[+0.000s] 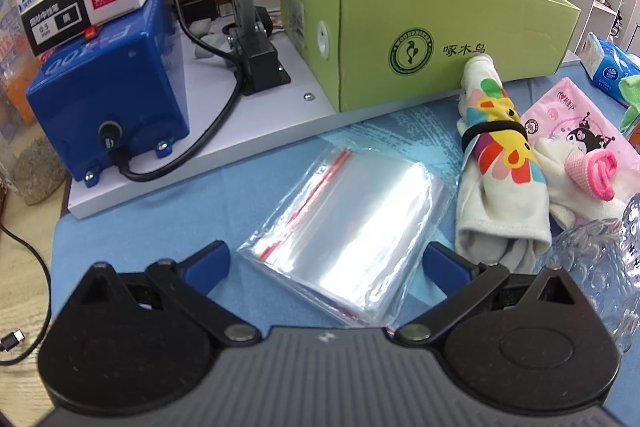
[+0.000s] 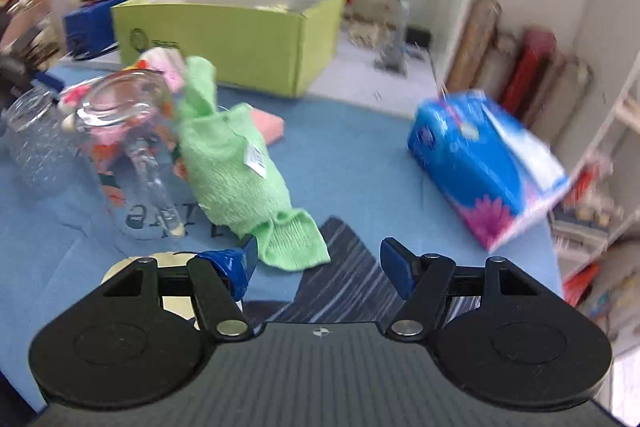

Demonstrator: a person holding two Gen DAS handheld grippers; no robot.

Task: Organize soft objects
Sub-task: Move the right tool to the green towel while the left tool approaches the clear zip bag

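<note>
In the left wrist view my left gripper (image 1: 326,259) stands open over a stack of clear zip bags (image 1: 344,223) on the blue cloth, its pads apart on either side. A rolled flower-print cloth (image 1: 500,171) with a black band lies right of the bags, beside white socks with a pink cuff (image 1: 592,175) and a pink tissue pack (image 1: 568,123). The green box (image 1: 432,39) stands behind them. In the blurred right wrist view my right gripper (image 2: 318,259) is open with nothing between its fingers. A rolled green towel (image 2: 236,167) lies just ahead of its left finger, and a blue tissue pack (image 2: 480,163) sits to the right.
A blue machine (image 1: 108,83) on a grey baseplate (image 1: 248,115) with cables fills the left. A glass mug (image 2: 132,155) and a textured glass (image 2: 36,147) stand left of the green towel. A striped dark cloth (image 2: 352,279) lies under the right gripper. Bottles line the back; shelves stand right.
</note>
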